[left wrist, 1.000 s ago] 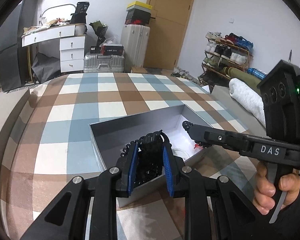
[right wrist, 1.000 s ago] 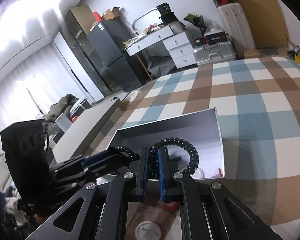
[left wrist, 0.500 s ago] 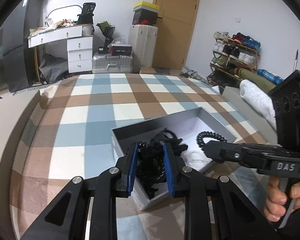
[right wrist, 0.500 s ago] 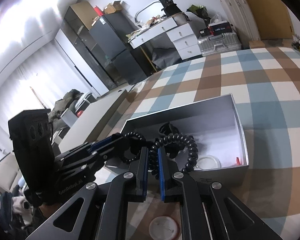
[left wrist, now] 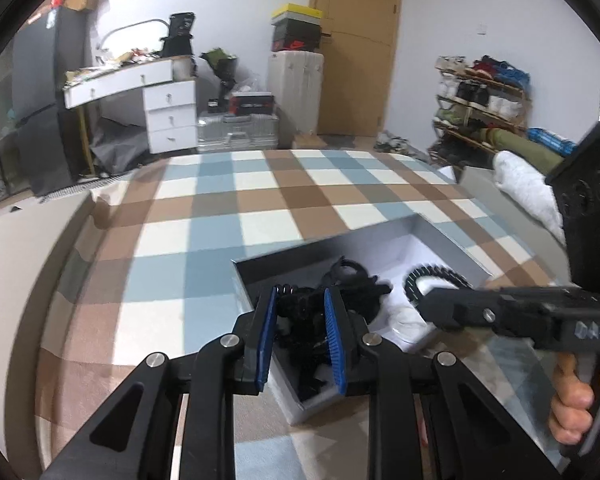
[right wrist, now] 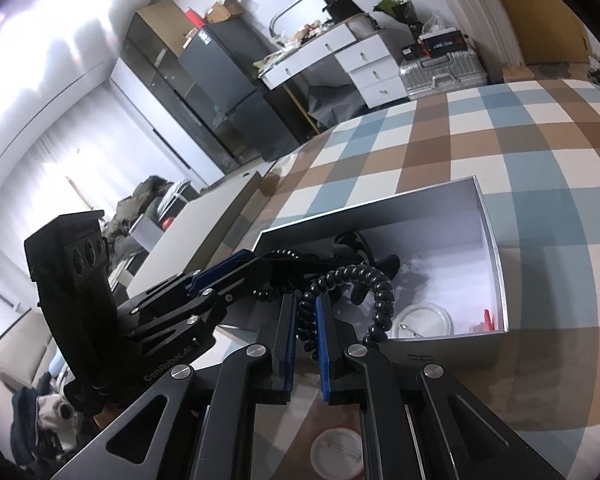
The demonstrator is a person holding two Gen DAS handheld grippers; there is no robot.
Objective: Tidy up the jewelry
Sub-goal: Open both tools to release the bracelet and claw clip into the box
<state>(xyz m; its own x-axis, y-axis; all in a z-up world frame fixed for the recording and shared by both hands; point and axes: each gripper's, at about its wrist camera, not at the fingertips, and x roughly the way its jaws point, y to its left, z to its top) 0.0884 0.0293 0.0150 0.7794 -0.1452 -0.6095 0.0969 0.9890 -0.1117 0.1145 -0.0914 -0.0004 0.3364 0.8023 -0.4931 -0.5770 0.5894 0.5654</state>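
Observation:
A grey open box [left wrist: 436,229] [right wrist: 496,280] sits on the checked cloth. It holds black hair clips [left wrist: 352,276] and a white ring [right wrist: 422,318]. My right gripper [right wrist: 307,312] is shut on a black coiled hair tie [right wrist: 380,284] [left wrist: 434,274], held over the box's near edge. My left gripper [left wrist: 300,320] holds a tangle of black coiled ties and clips [left wrist: 304,320] between its blue pads [left wrist: 268,336], above the box's left end. The left gripper also shows in the right wrist view [right wrist: 228,268].
A round white badge [right wrist: 336,448] lies on the cloth under my right gripper. A small red item [right wrist: 486,316] lies in the box corner. A white desk [left wrist: 140,84], suitcases [left wrist: 296,80] and a shoe rack [left wrist: 484,100] stand beyond the table.
Both grippers have drawn back slightly toward the box's near side, each still holding its black ties. The coiled tie in my right gripper hangs lower over the box.

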